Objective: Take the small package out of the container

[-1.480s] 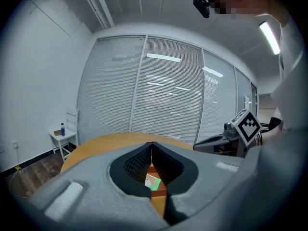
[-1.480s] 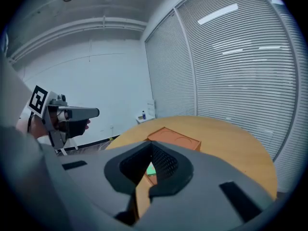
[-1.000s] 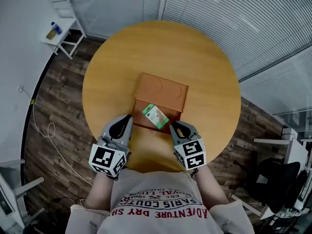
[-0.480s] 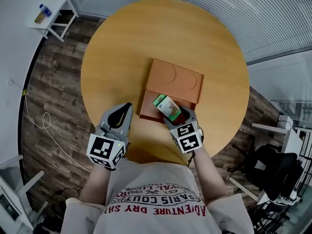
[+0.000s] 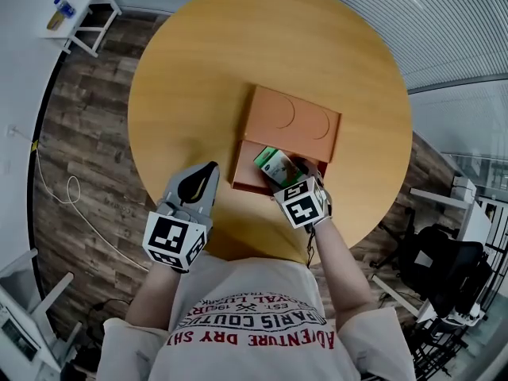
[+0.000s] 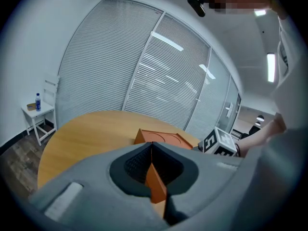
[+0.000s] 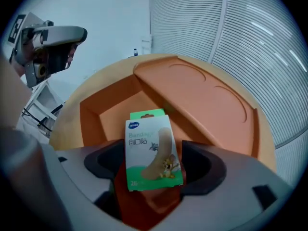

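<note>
An orange container (image 5: 294,120) lies on the round wooden table (image 5: 198,78), its lid slid back and the near compartment (image 7: 103,107) uncovered. A small green-and-white bandage package (image 5: 278,165) (image 7: 153,150) leans tilted in that compartment. My right gripper (image 5: 295,175) (image 7: 154,165) reaches over the container's near edge. Its jaws are opening, one on each side of the package, and the pads do not press on it. My left gripper (image 5: 206,173) (image 6: 151,162) hovers left of the container with its jaws shut on nothing. The container (image 6: 159,137) shows beyond it.
A white side table (image 5: 79,6) with a bottle (image 5: 55,13) stands at the far left by the wall. A cable (image 5: 55,201) lies on the wood floor. A dark chair (image 5: 444,268) and white furniture stand at the right. Slatted blinds run behind the table.
My right gripper has moved forward from the table's near edge to the package, and its jaws have spread around it. The left gripper has stayed in place.
</note>
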Action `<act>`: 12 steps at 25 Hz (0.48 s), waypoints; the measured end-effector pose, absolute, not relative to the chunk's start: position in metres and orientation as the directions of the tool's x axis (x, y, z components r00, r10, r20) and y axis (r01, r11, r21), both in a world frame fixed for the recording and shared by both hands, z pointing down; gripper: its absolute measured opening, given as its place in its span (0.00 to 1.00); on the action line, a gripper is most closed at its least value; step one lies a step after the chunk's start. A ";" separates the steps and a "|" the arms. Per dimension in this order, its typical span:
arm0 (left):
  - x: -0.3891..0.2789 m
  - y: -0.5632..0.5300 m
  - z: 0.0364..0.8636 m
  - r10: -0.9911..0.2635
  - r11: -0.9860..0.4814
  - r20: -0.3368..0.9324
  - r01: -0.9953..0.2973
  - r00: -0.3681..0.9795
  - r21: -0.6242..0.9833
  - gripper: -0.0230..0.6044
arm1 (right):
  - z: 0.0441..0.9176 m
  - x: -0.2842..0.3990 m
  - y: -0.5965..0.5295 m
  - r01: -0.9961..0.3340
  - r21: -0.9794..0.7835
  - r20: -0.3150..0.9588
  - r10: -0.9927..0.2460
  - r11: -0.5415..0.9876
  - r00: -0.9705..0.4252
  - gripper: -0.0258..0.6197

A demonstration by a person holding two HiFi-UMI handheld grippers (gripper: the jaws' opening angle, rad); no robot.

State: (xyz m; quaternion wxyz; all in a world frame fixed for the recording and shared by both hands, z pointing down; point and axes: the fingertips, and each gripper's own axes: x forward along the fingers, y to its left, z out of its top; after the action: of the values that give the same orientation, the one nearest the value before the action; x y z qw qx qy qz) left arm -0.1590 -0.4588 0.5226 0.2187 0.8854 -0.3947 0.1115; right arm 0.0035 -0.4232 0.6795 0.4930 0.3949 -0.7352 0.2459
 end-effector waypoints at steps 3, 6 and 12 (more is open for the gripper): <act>-0.160 -0.461 0.527 -0.650 -0.586 0.382 -0.754 0.656 0.297 0.05 | 0.686 0.001 -0.428 -0.807 0.029 0.926 -0.319 0.590 -0.200 0.62; -0.157 -0.459 0.531 -0.645 -0.579 0.386 -0.751 0.660 0.316 0.05 | 0.690 -0.001 -0.428 -0.791 -0.001 0.933 -0.283 0.611 -0.220 0.62; -0.160 -0.457 0.532 -0.645 -0.573 0.394 -0.756 0.655 0.317 0.05 | 0.691 -0.003 -0.429 -0.780 -0.012 0.935 -0.269 0.626 -0.230 0.60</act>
State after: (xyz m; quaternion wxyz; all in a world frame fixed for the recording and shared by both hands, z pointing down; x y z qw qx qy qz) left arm -0.1604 -0.4572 0.5324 0.2338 0.8790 -0.3984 0.1183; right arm -0.0031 -0.4292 0.6906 0.5102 0.3528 -0.7433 0.2504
